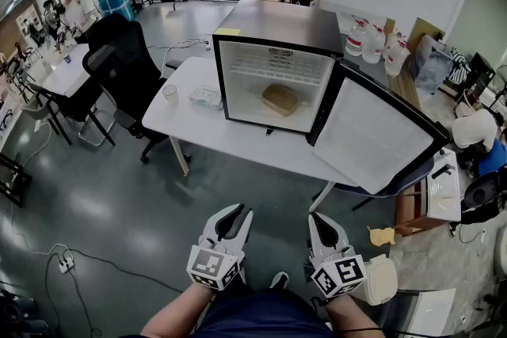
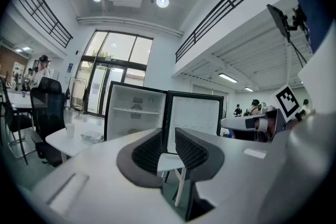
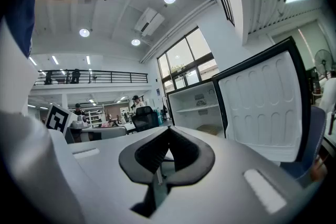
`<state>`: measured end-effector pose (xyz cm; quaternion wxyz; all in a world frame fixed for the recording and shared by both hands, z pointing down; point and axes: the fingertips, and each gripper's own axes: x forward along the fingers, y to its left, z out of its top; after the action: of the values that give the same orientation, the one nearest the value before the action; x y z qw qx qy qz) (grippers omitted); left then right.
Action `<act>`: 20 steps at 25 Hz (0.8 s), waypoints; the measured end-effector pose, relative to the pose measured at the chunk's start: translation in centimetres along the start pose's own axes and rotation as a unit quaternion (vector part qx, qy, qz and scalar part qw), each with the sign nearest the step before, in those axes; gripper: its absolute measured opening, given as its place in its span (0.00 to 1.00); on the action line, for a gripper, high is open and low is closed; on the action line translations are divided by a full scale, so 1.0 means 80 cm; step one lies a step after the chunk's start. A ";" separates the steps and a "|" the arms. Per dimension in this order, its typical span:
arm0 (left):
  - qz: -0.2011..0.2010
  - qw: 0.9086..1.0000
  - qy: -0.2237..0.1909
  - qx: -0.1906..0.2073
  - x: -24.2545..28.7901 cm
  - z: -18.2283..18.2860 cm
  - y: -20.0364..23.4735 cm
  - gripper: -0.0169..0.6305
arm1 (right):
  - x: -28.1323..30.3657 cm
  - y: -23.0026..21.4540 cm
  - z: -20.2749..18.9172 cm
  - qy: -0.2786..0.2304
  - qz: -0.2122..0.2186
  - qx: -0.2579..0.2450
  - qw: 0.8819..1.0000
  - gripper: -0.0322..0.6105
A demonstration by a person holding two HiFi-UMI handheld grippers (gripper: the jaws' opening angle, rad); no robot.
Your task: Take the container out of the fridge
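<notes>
A tan lidded container (image 1: pixel 280 100) sits on the floor of the small black fridge (image 1: pixel 273 26), which stands on a white table (image 1: pixel 238 142). The fridge door (image 1: pixel 372 140) is swung wide open to the right. Both grippers are held low near my body, well short of the table. My left gripper (image 1: pixel 235 211) has its jaws a little apart and holds nothing; in its own view the left gripper (image 2: pixel 169 132) points at the fridge. My right gripper (image 1: pixel 321 219) has its jaws closed together and is empty. In the right gripper view the right gripper (image 3: pixel 169 129) faces the container (image 3: pixel 210 129).
A paper cup (image 1: pixel 170 93) and a pack of tissues (image 1: pixel 206 97) lie on the table left of the fridge. A black office chair (image 1: pixel 119 67) stands at the table's left end. Water bottles (image 1: pixel 368 39) and boxes are behind at the right. Grey floor lies between me and the table.
</notes>
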<state>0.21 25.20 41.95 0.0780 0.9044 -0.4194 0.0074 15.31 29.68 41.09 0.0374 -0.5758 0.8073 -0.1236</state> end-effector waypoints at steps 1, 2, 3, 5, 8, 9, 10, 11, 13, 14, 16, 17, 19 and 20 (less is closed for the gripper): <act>0.002 1.000 -0.001 0.001 0.001 0.001 -0.004 0.15 | -0.004 -0.002 0.000 0.000 0.001 0.000 1.000 0.06; 0.004 1.000 -0.002 0.002 0.001 0.001 -0.008 0.15 | -0.008 -0.005 0.000 0.000 0.001 0.000 1.000 0.06; 0.006 1.000 -0.002 0.003 0.002 0.002 -0.012 0.15 | -0.012 -0.008 0.000 -0.001 0.000 0.001 1.000 0.06; 0.009 1.000 -0.002 0.004 0.004 0.002 -0.021 0.15 | -0.019 -0.015 0.001 -0.002 -0.001 0.001 1.000 0.06; 0.012 1.000 -0.001 0.010 0.008 0.001 -0.034 0.15 | -0.027 -0.023 0.003 -0.001 0.001 -0.010 1.000 0.06; 0.013 1.000 -0.002 0.012 0.009 0.002 -0.039 0.15 | -0.029 -0.025 0.003 0.000 0.004 -0.018 1.000 0.06; 0.015 1.000 -0.003 0.014 0.011 0.003 -0.044 0.15 | -0.033 -0.027 0.005 0.000 0.007 -0.027 1.000 0.06; 0.017 1.000 -0.005 0.015 0.012 0.004 -0.048 0.15 | -0.036 -0.029 0.007 -0.001 0.010 -0.035 0.999 0.06; 0.022 1.000 -0.004 0.016 0.013 0.005 -0.056 0.15 | -0.039 -0.033 0.010 -0.001 0.017 -0.048 0.999 0.06; 0.025 1.000 -0.003 0.016 0.014 0.004 -0.058 0.15 | -0.040 -0.035 0.012 0.001 0.019 -0.053 0.998 0.06; 0.031 0.999 0.001 0.015 0.013 0.000 -0.061 0.15 | -0.038 -0.041 0.012 0.007 0.020 -0.056 0.998 0.06; 0.034 0.999 0.004 0.016 0.013 -0.003 -0.059 0.15 | -0.036 -0.045 0.009 0.008 0.019 -0.052 0.998 0.06; 0.040 0.999 0.008 0.015 0.014 -0.006 -0.052 0.15 | -0.030 -0.050 0.004 0.010 0.016 -0.045 0.999 0.06; 0.042 0.999 0.008 0.015 0.015 -0.007 -0.046 0.15 | -0.026 -0.051 0.002 0.012 0.015 -0.044 0.999 0.06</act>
<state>3.82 26.69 42.07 0.0678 0.8869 -0.4563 0.0245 19.77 30.32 41.73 0.0047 -0.5632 0.8209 -0.0941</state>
